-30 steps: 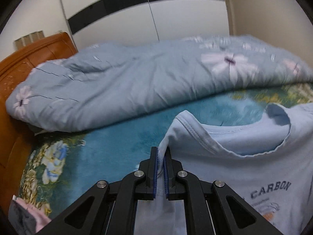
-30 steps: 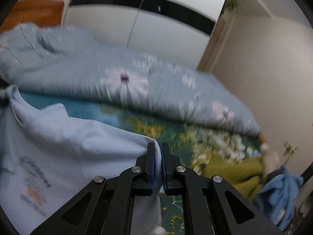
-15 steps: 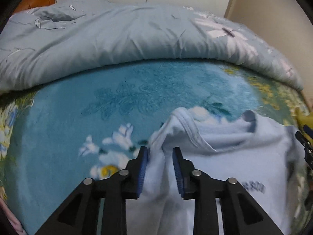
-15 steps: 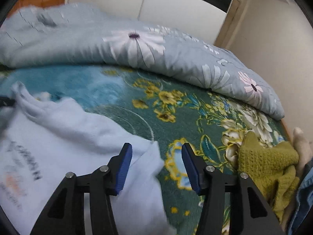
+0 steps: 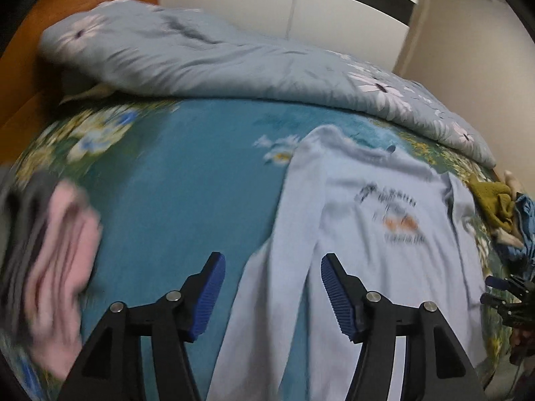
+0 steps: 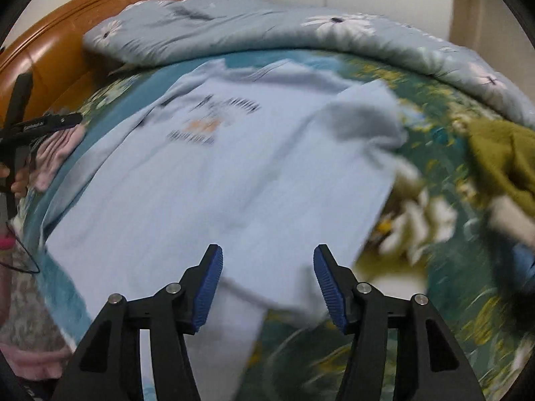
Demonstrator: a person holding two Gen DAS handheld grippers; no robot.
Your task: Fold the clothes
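Both grippers hang over the bed with jaws spread and opening. The left gripper [image 5: 272,295] has the left side of the pale blue cotton T-shirt [image 5: 361,234] between its blue ribbed pads, but they do not press it. The right gripper [image 6: 267,287] stands over the shirt's lower right part, also without pinching it.

Only the left view shows a pink and grey pile of clothes [image 5: 57,260] at the left, and the right gripper small at the right edge. Only the right view shows the whole right sleeve [image 6: 364,117] and much of the olive green knitted garment [image 6: 501,160].

The T-shirt lies flat, print up, on the teal flowered bedspread [image 5: 187,180]. Its long axis runs away from the cameras, the collar toward the grey-blue flowered quilt [image 5: 214,60] and the orange-brown wooden headboard [image 6: 83,23]. The dark and orange print [image 6: 214,120] is too blurred to read.
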